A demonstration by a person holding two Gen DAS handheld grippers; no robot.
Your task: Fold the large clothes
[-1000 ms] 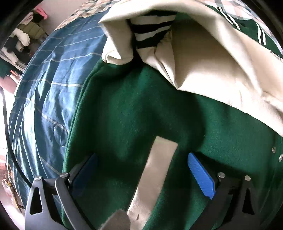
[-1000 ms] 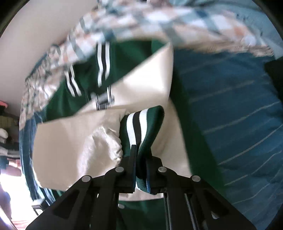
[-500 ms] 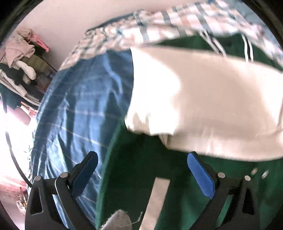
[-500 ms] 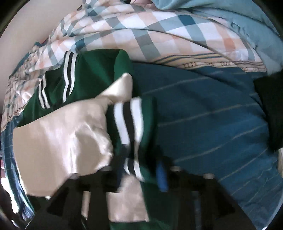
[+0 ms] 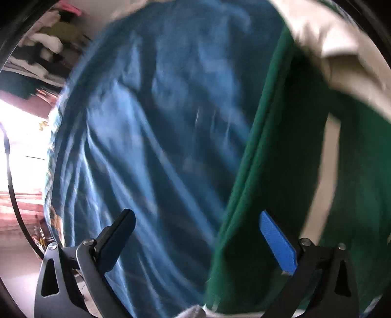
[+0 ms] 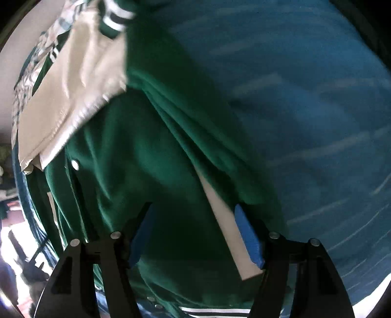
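A green varsity jacket [image 6: 146,166] with cream sleeves lies on a blue striped bedsheet [image 6: 305,102]. In the right wrist view a cream sleeve [image 6: 80,80] is folded across the chest, its striped cuff [image 6: 114,17] at the top. My right gripper [image 6: 198,234] hangs over the lower front by a cream pocket strip [image 6: 227,220]; its jaws are opening with nothing gripped. In the left wrist view the jacket's green side edge [image 5: 268,151] runs down the right, cream sleeve [image 5: 342,49] above. My left gripper [image 5: 195,239] stands open over the sheet [image 5: 158,122] and that edge.
A plaid blanket [image 6: 36,56] lies beyond the jacket at the upper left of the right wrist view. Piled clothes [image 5: 48,41] sit past the bed's far corner in the left wrist view. A dark cable [image 5: 12,186] runs along the bed's left side.
My right gripper has let go of the striped cuff, opened and moved down over the jacket's lower front. The sleeve now lies across the chest. My left gripper has shifted left to the jacket's side edge.
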